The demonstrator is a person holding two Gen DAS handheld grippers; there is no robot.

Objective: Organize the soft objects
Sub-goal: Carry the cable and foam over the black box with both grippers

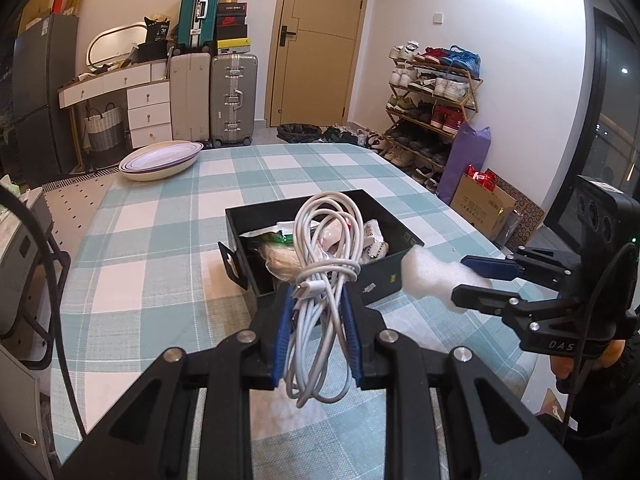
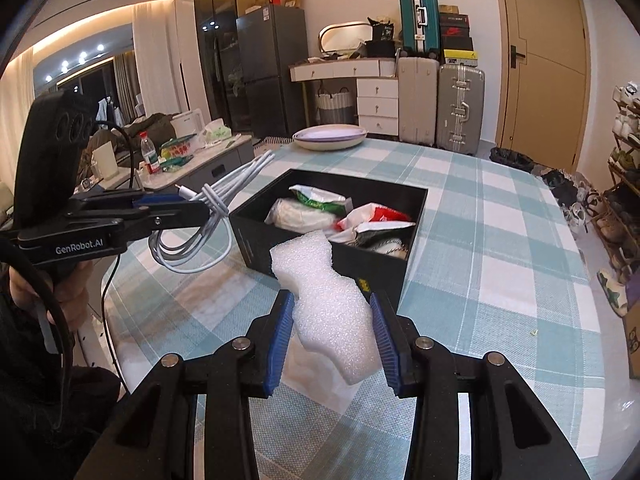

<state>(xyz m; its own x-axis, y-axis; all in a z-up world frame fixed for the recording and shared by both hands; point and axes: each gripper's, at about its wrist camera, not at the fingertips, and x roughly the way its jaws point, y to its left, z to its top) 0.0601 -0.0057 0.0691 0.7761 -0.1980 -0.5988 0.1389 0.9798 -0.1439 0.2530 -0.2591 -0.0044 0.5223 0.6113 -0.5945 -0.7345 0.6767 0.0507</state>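
My left gripper [image 1: 316, 308] is shut on a coiled white cable [image 1: 324, 280] and holds it above the table, just short of the black box [image 1: 380, 280]. The cable also shows in the right wrist view [image 2: 208, 208], held by the left gripper [image 2: 200, 208]. My right gripper [image 2: 330, 316] is shut on a white foam piece [image 2: 324, 300] near the box's [image 2: 260, 232] front corner. In the left wrist view the right gripper [image 1: 460, 280] holds the foam [image 1: 436, 276] at the box's right side. The box holds several soft packets and bags [image 2: 320, 208].
A checked blue-and-white cloth covers the table [image 1: 160, 220]. Stacked oval plates [image 1: 160, 160] sit at the far left edge of the table. Suitcases [image 1: 232, 96], drawers, a door and a shoe rack [image 1: 432, 100] stand beyond the table.
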